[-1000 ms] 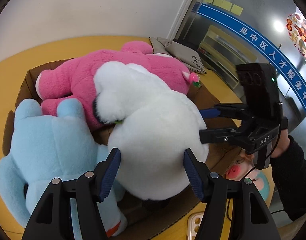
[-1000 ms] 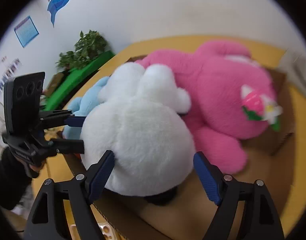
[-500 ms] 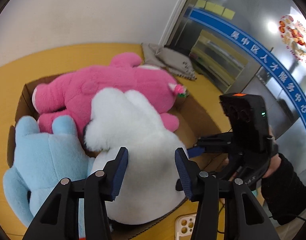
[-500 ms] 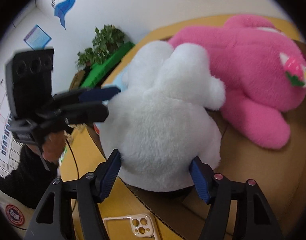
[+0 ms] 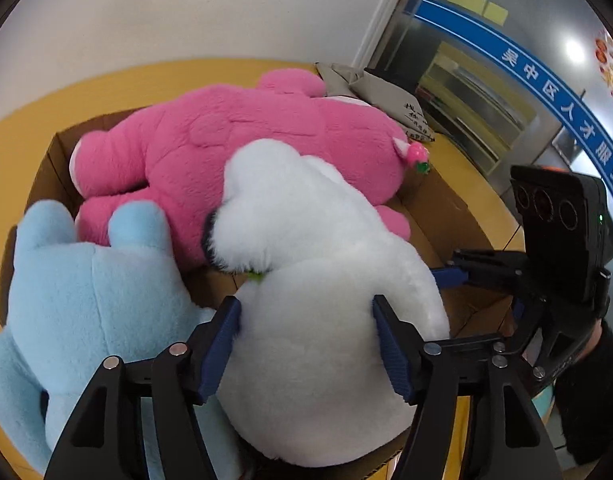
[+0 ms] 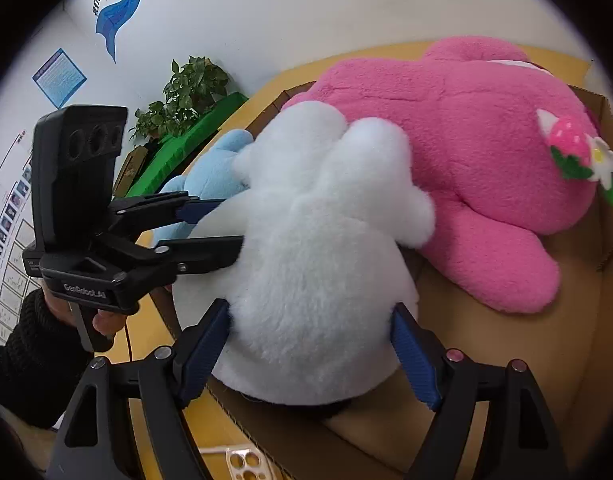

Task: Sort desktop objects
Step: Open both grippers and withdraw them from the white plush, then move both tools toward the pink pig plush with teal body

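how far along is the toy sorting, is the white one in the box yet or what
Looks done: the pink plush and blue plush lie in the cardboard box. In hand: both the left gripper and right gripper straddle the white plush, which sits at the box's near edge, leaning on the pink one. Left: letting go, and the phone case on the table.

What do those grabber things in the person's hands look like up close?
Each is black plastic. The left gripper and right gripper have two angular fingers with ribbed blue pads, silver rivets, and a boxy three-lens module on top. White lettering marks the bodies. The person wears black knit sleeves.
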Demonstrator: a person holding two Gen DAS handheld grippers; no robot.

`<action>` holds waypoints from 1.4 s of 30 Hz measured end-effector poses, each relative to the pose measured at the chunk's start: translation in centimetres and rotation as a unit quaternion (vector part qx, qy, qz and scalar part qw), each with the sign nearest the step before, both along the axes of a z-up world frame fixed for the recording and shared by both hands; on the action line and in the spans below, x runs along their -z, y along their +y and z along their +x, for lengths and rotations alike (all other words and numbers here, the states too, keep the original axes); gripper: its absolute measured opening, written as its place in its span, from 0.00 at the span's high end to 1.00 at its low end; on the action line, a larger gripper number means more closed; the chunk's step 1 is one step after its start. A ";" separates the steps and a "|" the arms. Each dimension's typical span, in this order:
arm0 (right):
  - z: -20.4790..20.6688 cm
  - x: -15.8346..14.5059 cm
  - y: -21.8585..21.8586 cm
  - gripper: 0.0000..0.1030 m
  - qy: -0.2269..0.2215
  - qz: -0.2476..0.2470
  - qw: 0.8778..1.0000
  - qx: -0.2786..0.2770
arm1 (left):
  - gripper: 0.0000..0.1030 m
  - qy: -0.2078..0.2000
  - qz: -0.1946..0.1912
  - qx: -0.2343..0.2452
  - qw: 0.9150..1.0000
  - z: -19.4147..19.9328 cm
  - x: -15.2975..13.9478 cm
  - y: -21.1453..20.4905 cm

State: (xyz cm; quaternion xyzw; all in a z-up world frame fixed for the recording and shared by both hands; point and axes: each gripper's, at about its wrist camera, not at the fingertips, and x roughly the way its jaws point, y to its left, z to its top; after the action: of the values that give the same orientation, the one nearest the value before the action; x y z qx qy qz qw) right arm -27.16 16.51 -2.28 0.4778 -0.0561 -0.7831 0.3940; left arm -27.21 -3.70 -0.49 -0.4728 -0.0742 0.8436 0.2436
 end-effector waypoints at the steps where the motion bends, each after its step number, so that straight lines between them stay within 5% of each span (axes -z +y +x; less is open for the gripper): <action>1: 0.3 -0.4 0.1 0.23 0.007 -0.001 1.000 0.001 | 0.31 0.000 0.007 -0.002 1.000 0.2 -0.3 -0.5; 8: 6.2 -7.2 5.2 0.23 0.095 -0.003 0.995 0.024 | 0.32 0.072 0.009 -0.003 0.997 7.3 -5.0 -3.2; 10: 9.5 -9.4 7.4 0.23 0.124 -0.004 0.991 0.038 | 0.21 0.092 0.012 0.000 0.996 10.0 -6.2 -3.8; 14: 15.2 -10.7 11.7 0.23 0.139 0.007 0.988 0.063 | 0.19 0.094 0.045 0.021 0.994 15.4 -6.4 -3.1; 21: 18.2 -1.7 15.1 0.23 0.013 0.084 0.988 0.126 | 0.19 0.051 0.089 0.084 0.991 18.6 -3.4 4.6; 24: 18.1 2.2 14.1 0.18 -0.030 0.059 0.989 0.132 | 0.19 0.034 0.092 0.106 0.990 18.7 -2.3 7.9; 27: 18.3 2.9 13.8 0.14 -0.035 0.043 0.989 0.138 | 0.19 0.020 0.077 0.115 0.990 17.8 -1.6 10.4; 32: 19.9 3.0 12.1 0.18 -0.032 0.039 0.996 0.074 | 0.19 -0.017 0.082 0.133 0.988 16.3 -0.4 13.4; 37: 22.0 3.6 12.3 0.17 -0.047 0.009 0.999 0.027 | 0.18 -0.052 0.045 0.135 0.988 15.3 2.7 16.5; 42: 22.5 3.8 13.7 0.16 -0.056 -0.009 0.998 0.036 | 0.27 -0.082 0.071 0.134 0.985 15.2 4.0 17.3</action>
State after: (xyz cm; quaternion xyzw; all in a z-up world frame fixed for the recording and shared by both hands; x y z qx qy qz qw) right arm -4.65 30.19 -6.10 0.5150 -0.1022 -0.7684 0.3658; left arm -12.04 13.58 -4.53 -0.5275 -0.0890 0.7544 0.3804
